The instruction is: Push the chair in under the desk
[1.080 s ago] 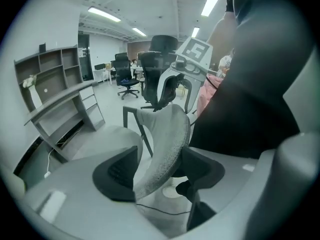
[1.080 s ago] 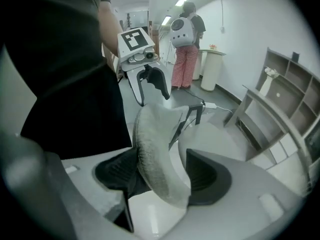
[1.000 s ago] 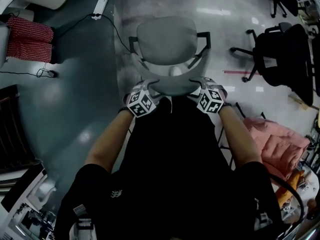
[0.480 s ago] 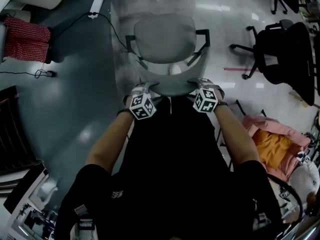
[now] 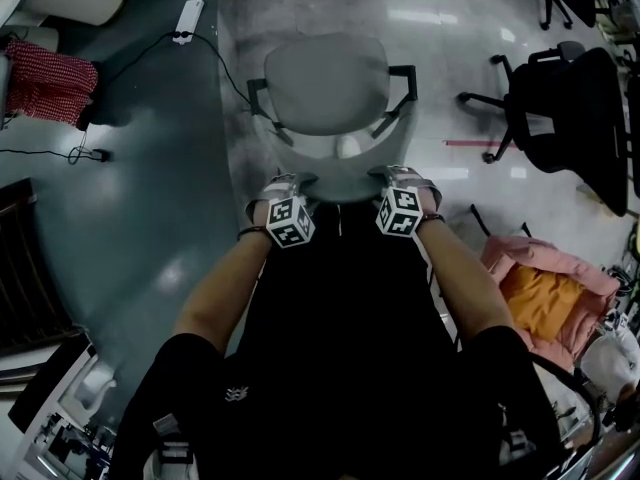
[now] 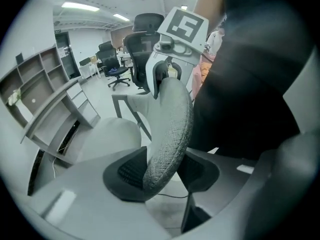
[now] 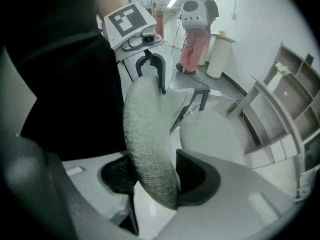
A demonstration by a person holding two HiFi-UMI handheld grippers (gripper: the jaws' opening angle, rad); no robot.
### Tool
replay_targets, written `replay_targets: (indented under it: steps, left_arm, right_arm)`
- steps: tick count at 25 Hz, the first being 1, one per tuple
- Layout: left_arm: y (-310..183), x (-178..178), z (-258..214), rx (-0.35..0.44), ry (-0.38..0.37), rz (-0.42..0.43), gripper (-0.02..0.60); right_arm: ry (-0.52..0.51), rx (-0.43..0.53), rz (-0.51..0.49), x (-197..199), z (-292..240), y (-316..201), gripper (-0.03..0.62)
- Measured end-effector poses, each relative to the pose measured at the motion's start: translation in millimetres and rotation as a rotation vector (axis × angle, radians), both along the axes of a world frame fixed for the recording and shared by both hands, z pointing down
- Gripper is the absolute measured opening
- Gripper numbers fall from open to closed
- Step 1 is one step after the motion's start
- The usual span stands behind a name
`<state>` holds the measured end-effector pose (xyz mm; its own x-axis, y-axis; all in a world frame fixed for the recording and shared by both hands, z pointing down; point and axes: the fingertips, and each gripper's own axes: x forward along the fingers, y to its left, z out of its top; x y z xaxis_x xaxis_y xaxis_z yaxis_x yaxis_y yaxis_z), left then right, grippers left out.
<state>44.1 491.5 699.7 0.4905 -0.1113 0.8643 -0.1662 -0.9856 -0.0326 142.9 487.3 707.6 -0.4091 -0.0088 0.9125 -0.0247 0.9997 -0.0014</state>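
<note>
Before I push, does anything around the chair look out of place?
A black cable trails loose from the power strip across the floor, right up beside the chair, where it could snag during the push. A pink and orange garment lies heaped at the right.

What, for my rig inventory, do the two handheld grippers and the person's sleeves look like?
The left gripper and right gripper both have pale grey plastic bodies with broad jaws lined with black textured pads. Each carries a white cube printed with black square markers. The person wears a black top with short sleeves.
</note>
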Motion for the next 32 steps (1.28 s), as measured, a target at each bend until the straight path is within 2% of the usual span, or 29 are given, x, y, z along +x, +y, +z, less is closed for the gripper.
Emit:
replay_targets:
  steps: [9,18,32]
  left_arm:
    - [-13.7,-0.3,-2.8,-0.014,-0.013,-0.017,0.175]
    - [-47.4,-15.6,-0.6,-0.017,-0.058,-0.033,0.170]
    - [-98.8,-21.7,-5.9,-0.040,-0.055,-0.051,0.169]
  right_arm:
    - [0.008,0.013,0.049,-0.4,-4.3,-13.4,0.195]
    - [0.005,0.020,0.034,-15.3,-3.6,-39.1,0.172]
    - [0.008,0.021,0.011,-21.6,-9.5,-94.3,0.170]
